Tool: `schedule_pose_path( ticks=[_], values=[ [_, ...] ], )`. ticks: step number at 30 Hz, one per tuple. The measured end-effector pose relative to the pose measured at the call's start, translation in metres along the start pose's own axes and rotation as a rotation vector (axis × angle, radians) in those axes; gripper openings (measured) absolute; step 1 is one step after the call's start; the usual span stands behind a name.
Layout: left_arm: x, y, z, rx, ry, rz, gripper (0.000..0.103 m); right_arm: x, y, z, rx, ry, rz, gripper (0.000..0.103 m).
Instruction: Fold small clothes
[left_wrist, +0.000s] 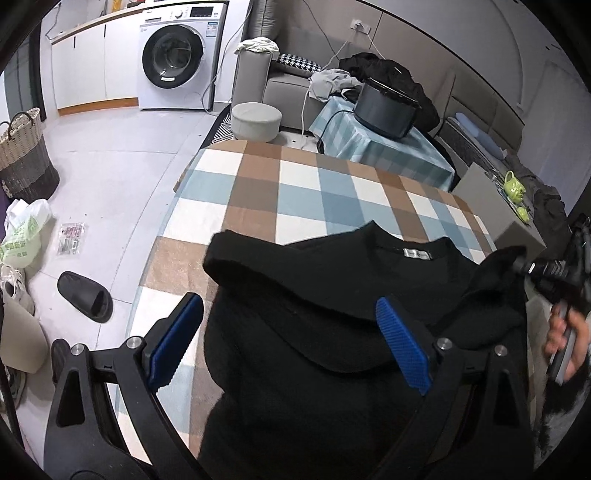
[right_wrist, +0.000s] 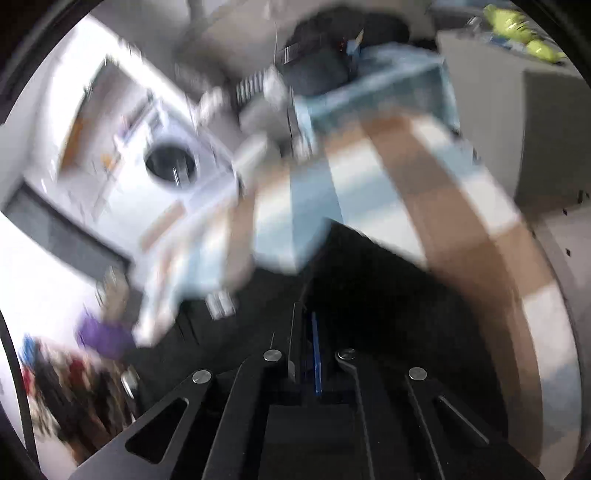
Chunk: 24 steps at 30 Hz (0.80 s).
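slipper (left_wrist: 85, 300) on floor, basket (left_wrist: 26, 155) beyond

A: What is the black top (left_wrist: 332, 295) made of?

B: Soft matt cloth, a little fuzzy, with a small white woven label at the neck. The checked cover (left_wrist: 295, 192) on the surface is also cloth, flat and dull.

A: And the left tool (left_wrist: 291, 332)?

B: Matt black plastic arms, shiny round metal screws, and blue pads (left_wrist: 402, 343) with a fine ribbed, rubbery texture.

A: Anything glossy?

B: The washing machine (left_wrist: 177, 55) has a smooth white casing and a shiny dark door. The basket (left_wrist: 26, 155) looks roughly woven, and the floor tiles are smooth.
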<state>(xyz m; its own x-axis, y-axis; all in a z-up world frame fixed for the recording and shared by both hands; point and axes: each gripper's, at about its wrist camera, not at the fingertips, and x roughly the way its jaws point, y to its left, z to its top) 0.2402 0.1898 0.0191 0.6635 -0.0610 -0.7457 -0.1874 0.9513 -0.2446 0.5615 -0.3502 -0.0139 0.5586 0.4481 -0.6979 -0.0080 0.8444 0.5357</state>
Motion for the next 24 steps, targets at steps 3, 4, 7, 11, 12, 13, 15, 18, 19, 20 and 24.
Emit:
schedule_pose_path(
  ticks=[3, 4, 7, 11, 12, 13, 15, 18, 19, 20, 24],
  values=[
    [0.009, 0.009, 0.006, -0.028, 0.001, -0.019, 0.094, -0.012, -0.020, 0.031, 0.159, -0.148, -0.054, 0.004],
    [0.010, 0.012, 0.007, -0.035, 0.000, -0.022, 0.094, -0.011, -0.026, 0.039, 0.186, -0.156, -0.094, 0.005],
    [0.016, 0.020, 0.010, -0.047, -0.001, -0.015, 0.094, -0.008, -0.037, 0.047, 0.210, -0.134, -0.120, 0.024],
    [0.034, 0.030, 0.011, -0.046, 0.018, 0.010, 0.094, -0.016, -0.031, 0.036, 0.114, -0.133, -0.152, 0.051],
    [0.038, 0.032, 0.011, -0.044, 0.023, 0.021, 0.094, -0.015, -0.031, 0.035, 0.094, -0.110, -0.150, 0.051],
    [0.042, 0.033, 0.012, -0.043, 0.027, 0.032, 0.094, -0.014, -0.033, 0.030, 0.079, -0.087, -0.158, 0.052],
    [0.052, 0.035, 0.013, -0.035, 0.036, 0.037, 0.094, -0.019, -0.042, 0.021, 0.074, -0.066, -0.171, 0.057],
    [0.066, 0.035, 0.016, -0.009, 0.052, 0.058, 0.094, -0.020, -0.052, 0.009, 0.080, -0.039, -0.176, 0.059],
    [0.071, 0.034, 0.018, -0.002, 0.063, 0.057, 0.094, -0.021, -0.054, 0.006, 0.082, -0.030, -0.180, 0.059],
    [0.077, 0.032, 0.024, 0.004, 0.081, 0.036, 0.094, -0.022, -0.055, 0.004, 0.082, -0.024, -0.186, 0.059],
    [0.094, 0.023, 0.051, -0.026, 0.078, 0.020, 0.093, -0.025, -0.056, 0.002, 0.053, -0.031, -0.198, 0.059]
  ],
)
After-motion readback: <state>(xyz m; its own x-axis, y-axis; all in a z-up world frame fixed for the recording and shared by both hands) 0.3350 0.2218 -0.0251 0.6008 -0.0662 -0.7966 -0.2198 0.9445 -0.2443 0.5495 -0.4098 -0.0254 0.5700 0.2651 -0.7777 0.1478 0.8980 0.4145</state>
